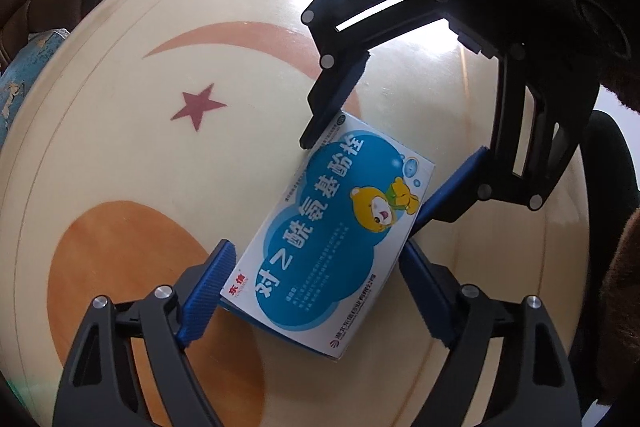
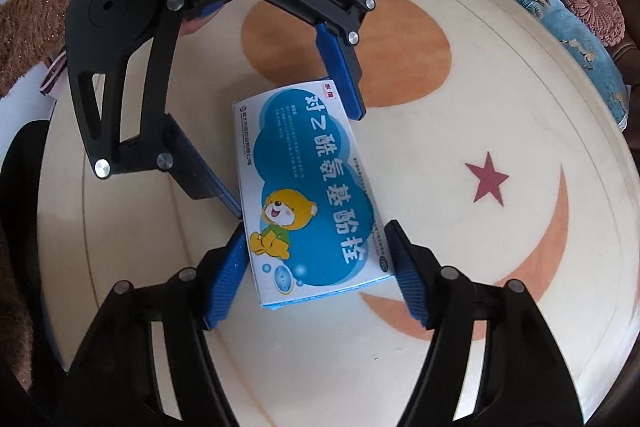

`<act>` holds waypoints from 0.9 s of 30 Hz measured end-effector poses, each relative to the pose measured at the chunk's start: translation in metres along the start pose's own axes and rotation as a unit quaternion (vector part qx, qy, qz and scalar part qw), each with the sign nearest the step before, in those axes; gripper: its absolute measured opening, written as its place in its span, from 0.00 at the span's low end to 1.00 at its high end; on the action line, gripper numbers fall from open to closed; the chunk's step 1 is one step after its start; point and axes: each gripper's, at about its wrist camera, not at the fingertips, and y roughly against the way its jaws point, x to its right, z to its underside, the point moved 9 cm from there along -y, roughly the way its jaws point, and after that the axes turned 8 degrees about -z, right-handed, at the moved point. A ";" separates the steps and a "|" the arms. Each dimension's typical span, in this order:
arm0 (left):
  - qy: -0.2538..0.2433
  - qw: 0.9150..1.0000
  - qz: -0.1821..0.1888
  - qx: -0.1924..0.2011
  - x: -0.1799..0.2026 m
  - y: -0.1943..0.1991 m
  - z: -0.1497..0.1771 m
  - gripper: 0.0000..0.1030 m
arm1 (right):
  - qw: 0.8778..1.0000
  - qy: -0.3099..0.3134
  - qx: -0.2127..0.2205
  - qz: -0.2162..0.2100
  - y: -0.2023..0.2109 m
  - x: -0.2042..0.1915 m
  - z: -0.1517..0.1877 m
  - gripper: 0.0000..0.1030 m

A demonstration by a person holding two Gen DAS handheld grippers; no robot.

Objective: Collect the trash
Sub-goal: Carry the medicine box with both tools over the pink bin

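**Light carton, taken at both ends**

Though it lies flat on the cream surface (image 1: 120,167), the medicine box (image 1: 332,243) looks light, thin-walled and crushable. The left tool (image 1: 316,291) and right tool (image 2: 320,275) each straddle one end, part-open, pads close beside its long edges; contact unclear.

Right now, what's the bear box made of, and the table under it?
The bear box looks like thin printed cardboard: sharp folded edges, slightly glossy print. The table seems glossy and hard, maybe lacquered wood or laminate; window light reflects off it, and the star looks inlaid or printed.
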 end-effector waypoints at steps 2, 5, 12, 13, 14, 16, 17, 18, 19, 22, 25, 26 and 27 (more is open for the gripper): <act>-0.005 1.000 -0.003 -0.005 0.004 0.000 0.000 0.78 | 1.000 0.004 -0.003 0.000 0.001 -0.006 0.000 0.65; -0.014 1.000 -0.012 -0.007 0.013 0.006 -0.005 0.77 | 1.000 0.008 -0.005 0.003 0.007 -0.017 0.002 0.64; -0.022 0.999 -0.041 0.016 0.040 0.050 -0.011 0.77 | 1.000 0.019 0.010 0.020 0.038 -0.042 -0.015 0.64; -0.024 0.998 -0.051 0.021 0.051 0.062 -0.009 0.77 | 0.999 0.021 0.012 0.026 0.046 -0.051 -0.016 0.64; -0.027 0.998 -0.057 0.026 0.059 0.070 -0.006 0.77 | 0.999 0.024 0.013 0.031 0.050 -0.054 -0.013 0.64; -0.030 0.997 -0.071 0.033 0.074 0.087 -0.006 0.77 | 0.998 0.032 0.015 0.046 0.063 -0.078 -0.013 0.64; -0.032 0.996 -0.075 0.035 0.085 0.094 -0.005 0.77 | 0.998 0.033 0.015 0.049 0.069 -0.089 -0.011 0.64; -0.031 0.995 -0.083 0.038 0.098 0.104 -0.003 0.77 | 0.998 0.035 0.016 0.052 0.074 -0.096 -0.010 0.64; -0.033 0.995 -0.088 0.041 0.110 0.111 -0.003 0.77 | 0.998 0.036 0.018 0.056 0.078 -0.105 -0.008 0.64; -0.037 0.993 -0.104 0.050 0.157 0.132 0.003 0.78 | 0.997 0.036 0.021 0.061 0.090 -0.146 0.003 0.65; -0.032 0.993 -0.101 0.053 0.211 0.144 0.022 0.78 | 0.998 0.032 0.018 0.056 0.092 -0.191 0.022 0.65; -0.028 0.993 -0.097 0.053 0.230 0.141 0.025 0.78 | 0.998 0.033 0.016 0.057 0.092 -0.202 0.027 0.65; -0.025 0.994 -0.090 0.050 0.253 0.140 0.034 0.78 | 0.998 0.031 0.011 0.052 0.089 -0.223 0.039 0.65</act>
